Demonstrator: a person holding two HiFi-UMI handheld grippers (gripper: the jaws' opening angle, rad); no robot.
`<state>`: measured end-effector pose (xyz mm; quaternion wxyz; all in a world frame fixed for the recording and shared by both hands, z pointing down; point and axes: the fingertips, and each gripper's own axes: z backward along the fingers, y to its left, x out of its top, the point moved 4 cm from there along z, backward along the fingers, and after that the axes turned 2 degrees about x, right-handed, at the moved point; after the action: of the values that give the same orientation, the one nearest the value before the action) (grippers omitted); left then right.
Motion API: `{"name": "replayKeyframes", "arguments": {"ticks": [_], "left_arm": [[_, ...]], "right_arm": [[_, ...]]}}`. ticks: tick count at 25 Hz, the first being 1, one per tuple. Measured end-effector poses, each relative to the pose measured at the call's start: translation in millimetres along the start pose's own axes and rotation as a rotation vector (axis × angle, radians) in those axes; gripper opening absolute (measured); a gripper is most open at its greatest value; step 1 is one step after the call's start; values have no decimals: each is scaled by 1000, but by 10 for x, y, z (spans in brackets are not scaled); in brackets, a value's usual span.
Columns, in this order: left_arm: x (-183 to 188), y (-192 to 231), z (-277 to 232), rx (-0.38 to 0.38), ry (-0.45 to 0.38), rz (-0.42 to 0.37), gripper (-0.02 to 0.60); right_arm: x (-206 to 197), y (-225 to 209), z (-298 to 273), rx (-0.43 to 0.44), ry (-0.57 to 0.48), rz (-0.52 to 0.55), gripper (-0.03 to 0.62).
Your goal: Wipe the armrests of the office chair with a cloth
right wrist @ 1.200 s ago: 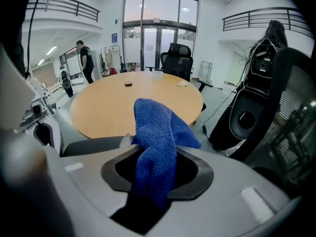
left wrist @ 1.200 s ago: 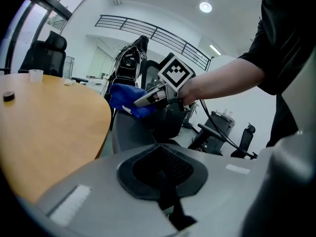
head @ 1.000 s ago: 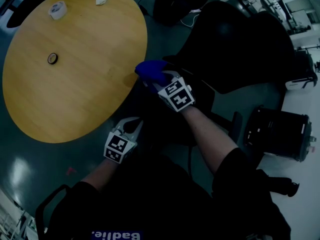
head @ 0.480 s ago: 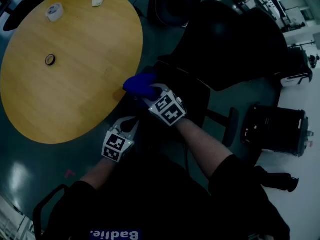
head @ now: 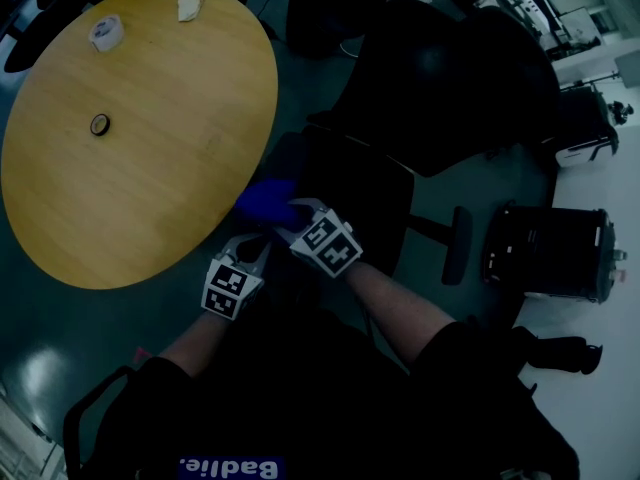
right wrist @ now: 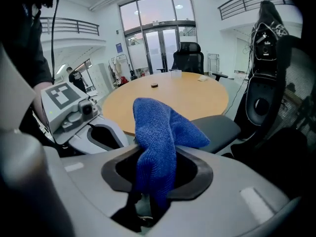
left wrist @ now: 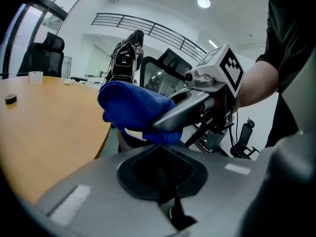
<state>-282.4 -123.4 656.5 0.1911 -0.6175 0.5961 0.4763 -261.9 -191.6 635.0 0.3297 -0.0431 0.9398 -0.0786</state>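
Note:
My right gripper (head: 292, 216) is shut on a blue cloth (head: 265, 200), which bulges out past its jaws (right wrist: 158, 154). The cloth (right wrist: 163, 132) hangs over the near end of the office chair's dark padded armrest (right wrist: 222, 127), beside the table's edge; whether it touches I cannot tell. The chair's black seat (head: 350, 188) and its other armrest (head: 455, 245) lie to the right. My left gripper (head: 256, 251) sits just below-left of the right one, shut with nothing in it. From its own view (left wrist: 162, 149) the cloth (left wrist: 133, 107) is close ahead.
A round wooden table (head: 130, 168) fills the upper left, carrying a tape roll (head: 105, 30), a small black ring (head: 98, 124) and a crumpled white scrap (head: 187, 6). Another dark chair (head: 330, 3) stands behind it. A black case (head: 555, 253) sits on the floor at right.
My right gripper has slid down-left in the head view with the cloth in it, ending close beside the left gripper. The left gripper has stayed put.

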Motion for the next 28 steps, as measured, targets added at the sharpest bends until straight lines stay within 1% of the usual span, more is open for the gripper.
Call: {"name": "replayKeyframes", "arguments": {"ticks": [4,6,8,11,14,18,20,23,28], "left_arm": [[-76,-6,13,16,40,-23,20],[-80,-5,26,20,48,-38,20],[-40,-3,53,27,45,-53,20],[78,-50,99,50,26,-55,20],[232,-253,112,46,4,-81,20],[504,-660,-26,-5,-17,-138,20],[612,-929,-162,-38,-22,-166,20],[659,-1430,-462,-102,-16,-204,20],[637,-2363,-1042,-218,2,-250,20]], "right_arm": [[-57,91,34,29,-2,-15,146],[-73,122,57,36,-22,-25,146],[-67,124,118,34,-60,-45,146],[-72,89,325,18,-127,-84,146],[-131,48,688,-13,-204,-108,146],[-292,-101,1337,-99,-317,-150,146],[-461,-212,1698,-149,-368,-183,146],[-891,-429,2279,-242,-421,-237,146],[-1825,-907,3226,-407,-434,-312,145]]}}
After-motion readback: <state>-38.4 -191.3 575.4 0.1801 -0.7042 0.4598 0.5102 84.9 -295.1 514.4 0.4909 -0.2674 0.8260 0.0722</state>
